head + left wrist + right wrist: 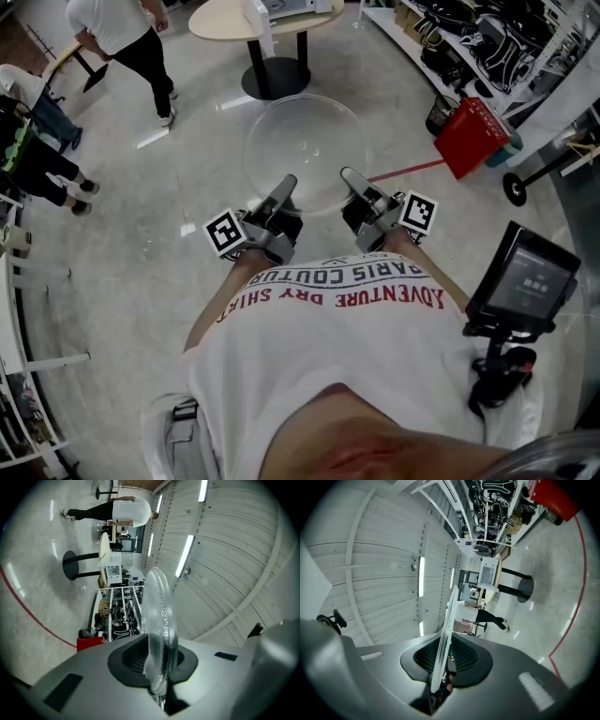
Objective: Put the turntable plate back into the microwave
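Observation:
The clear glass turntable plate (305, 150) hangs level above the floor in front of me, held by its near rim from both sides. My left gripper (281, 195) is shut on the plate's near-left edge, and the plate (160, 630) stands edge-on between its dark pads. My right gripper (356, 187) is shut on the near-right edge, where the plate (443, 644) runs as a thin line through the jaws. No microwave shows in any view.
A round table with a black pedestal base (274, 77) stands ahead. To the right are a red bin (472, 136) and shelves of cables (487, 42). A person in black trousers (131, 47) walks at the upper left. A tablet on a stand (525, 281) is near right.

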{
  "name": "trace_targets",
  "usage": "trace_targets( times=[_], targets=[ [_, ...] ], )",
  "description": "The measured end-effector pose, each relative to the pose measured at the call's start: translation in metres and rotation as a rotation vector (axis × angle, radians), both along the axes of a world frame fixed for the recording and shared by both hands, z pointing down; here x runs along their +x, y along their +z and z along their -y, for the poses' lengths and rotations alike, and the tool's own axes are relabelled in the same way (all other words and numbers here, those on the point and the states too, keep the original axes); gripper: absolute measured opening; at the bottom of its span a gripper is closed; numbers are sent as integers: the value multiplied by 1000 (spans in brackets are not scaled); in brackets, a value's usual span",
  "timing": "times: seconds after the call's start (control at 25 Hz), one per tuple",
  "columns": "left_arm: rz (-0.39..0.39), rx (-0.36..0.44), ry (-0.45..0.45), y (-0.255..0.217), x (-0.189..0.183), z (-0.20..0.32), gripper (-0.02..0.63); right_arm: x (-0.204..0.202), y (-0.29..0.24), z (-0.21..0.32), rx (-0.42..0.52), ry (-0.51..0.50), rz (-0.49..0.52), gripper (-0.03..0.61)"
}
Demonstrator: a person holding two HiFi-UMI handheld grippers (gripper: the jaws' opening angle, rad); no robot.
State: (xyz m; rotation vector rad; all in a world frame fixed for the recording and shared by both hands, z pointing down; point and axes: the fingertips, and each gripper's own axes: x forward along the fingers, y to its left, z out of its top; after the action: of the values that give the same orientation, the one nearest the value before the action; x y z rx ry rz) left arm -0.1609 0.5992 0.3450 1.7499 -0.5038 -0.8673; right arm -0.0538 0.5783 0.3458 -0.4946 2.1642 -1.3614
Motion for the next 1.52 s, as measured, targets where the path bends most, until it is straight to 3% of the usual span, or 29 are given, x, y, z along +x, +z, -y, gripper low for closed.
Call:
trace_targets(
  times=[0.36, 0.6, 0.72, 1.04, 1.32, 1.52],
  targets=[
    [-40, -3, 22, 7, 17, 10, 28, 18, -1, 8, 11, 31, 10, 37],
    [-16, -8, 74, 18, 36, 15, 28, 40, 13, 7, -19, 92, 24, 37],
    [3, -18, 106, 31, 66, 38, 28, 70, 31, 27, -41, 125, 35, 36],
    [20, -92, 137, 56, 196, 218, 28, 201, 59, 204, -114, 173, 59, 37],
    [23, -80, 99, 42, 327, 380, 28, 332, 42, 369, -105, 152, 34, 35],
    [26, -66, 45, 39, 351, 440, 28, 355, 37, 435, -76, 104, 39, 36]
  ],
)
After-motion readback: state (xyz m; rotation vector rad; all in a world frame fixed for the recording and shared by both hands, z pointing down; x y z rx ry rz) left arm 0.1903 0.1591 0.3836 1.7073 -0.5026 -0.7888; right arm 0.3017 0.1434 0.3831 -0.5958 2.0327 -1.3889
